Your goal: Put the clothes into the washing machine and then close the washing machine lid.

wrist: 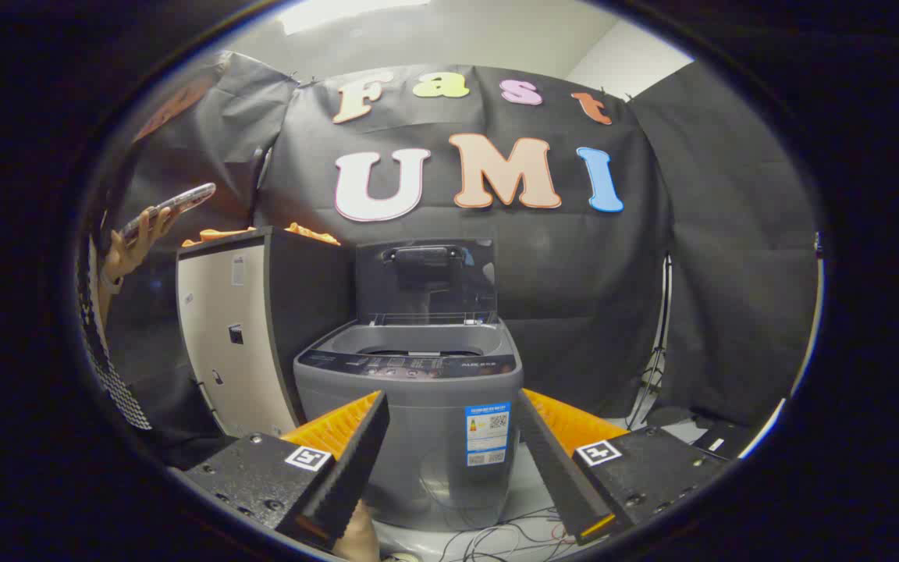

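**Sam:** What is the biggest thing here?

**Mia:** The washer [410, 414]. It stands just ahead of the claw [449, 437]. Its lid [424, 279] is up, so the tub is open.

**Sam:** And next to it?

**Mia:** A tall cabinet [250, 328], just beside the washer. The clothes [262, 232] lie on top of it. They are orange, and I see only their edge.

**Sam:** What is the claw doing?

**Mia:** Its fingers are spread wide. Nothing is between them. It is well apart from the clothes.

**Sam:** What can go wrong?

**Mia:** The clothes sit high up. I think the claw may pinch only a bit of cloth, and the rest may slide off and fall behind the cabinet.

**Sam:** Anything else?

**Mia:** The claw may bump the lid on the way over, and it may drop shut too soon. Cloth may also hang over the rim, and then the lid cannot close.

**Sam:** And the small things?

**Mia:** A hand [137, 242] holds a phone [172, 204] near the cabinet, and the claw may brush it. Wires [496, 538] lie on the floor by the washer, and cloth that falls may catch there.
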A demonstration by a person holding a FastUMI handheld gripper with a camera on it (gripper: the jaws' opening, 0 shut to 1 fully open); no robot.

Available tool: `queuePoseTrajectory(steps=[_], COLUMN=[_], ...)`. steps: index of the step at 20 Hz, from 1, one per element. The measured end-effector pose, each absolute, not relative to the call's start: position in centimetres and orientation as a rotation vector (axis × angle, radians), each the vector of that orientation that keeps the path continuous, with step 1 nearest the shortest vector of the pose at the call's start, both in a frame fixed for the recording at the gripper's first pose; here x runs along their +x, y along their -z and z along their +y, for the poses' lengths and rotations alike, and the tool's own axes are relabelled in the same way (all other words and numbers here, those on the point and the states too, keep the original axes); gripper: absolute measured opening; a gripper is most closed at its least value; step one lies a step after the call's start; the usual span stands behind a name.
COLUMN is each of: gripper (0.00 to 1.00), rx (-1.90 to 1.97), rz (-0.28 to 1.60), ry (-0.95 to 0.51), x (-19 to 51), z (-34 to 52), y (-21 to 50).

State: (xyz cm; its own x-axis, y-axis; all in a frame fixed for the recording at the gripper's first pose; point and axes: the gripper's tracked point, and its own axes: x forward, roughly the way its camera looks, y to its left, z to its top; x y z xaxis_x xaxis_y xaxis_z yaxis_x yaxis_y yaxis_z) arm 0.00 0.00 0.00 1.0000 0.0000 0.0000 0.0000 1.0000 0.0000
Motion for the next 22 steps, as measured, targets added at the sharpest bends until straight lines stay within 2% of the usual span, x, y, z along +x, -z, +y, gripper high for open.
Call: queuePoseTrajectory(steps=[16, 22], gripper=[0.98, 0.98], rx=[-0.001, 0.089], rz=[-0.001, -0.024], ry=[0.001, 0.057], x=[0.0, 2.5], z=[0.0, 1.0], y=[0.0, -1.0])
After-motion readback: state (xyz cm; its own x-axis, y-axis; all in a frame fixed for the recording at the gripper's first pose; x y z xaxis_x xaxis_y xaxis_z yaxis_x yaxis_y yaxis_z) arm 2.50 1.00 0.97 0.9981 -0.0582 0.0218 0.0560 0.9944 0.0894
